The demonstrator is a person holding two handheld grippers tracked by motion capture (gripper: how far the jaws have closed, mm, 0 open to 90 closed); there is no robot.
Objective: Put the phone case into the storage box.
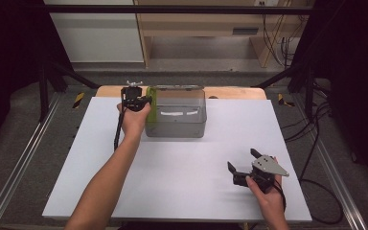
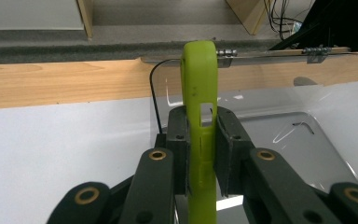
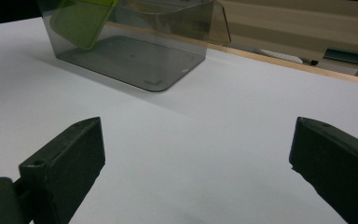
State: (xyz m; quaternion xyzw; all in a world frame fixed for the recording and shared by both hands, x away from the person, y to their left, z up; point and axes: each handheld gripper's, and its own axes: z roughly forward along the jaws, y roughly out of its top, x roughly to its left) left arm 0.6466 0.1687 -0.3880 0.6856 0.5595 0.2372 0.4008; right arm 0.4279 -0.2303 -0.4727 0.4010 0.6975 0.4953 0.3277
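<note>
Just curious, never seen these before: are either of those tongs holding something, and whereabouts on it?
The left tongs pinch a lime-green phone case across its thin edge, at the clear box. The right tongs stand open, holding nothing.

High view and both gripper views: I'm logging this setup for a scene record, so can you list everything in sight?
Transparent box: one, smoky grey, open top, far middle of the table.
Green case: one, lime green, flat, upright at the box's left wall, clamped between the left tool's jaws.
Table: one, white top with a wooden far edge.
Cabinet: one, light wood, on the floor beyond the table.
Cables: several, black, on the floor at the right.
Left tool: one, black, shut on the green case.
Right tool: one, black with a grey plate, jaws wide apart, near right of the table.
</note>
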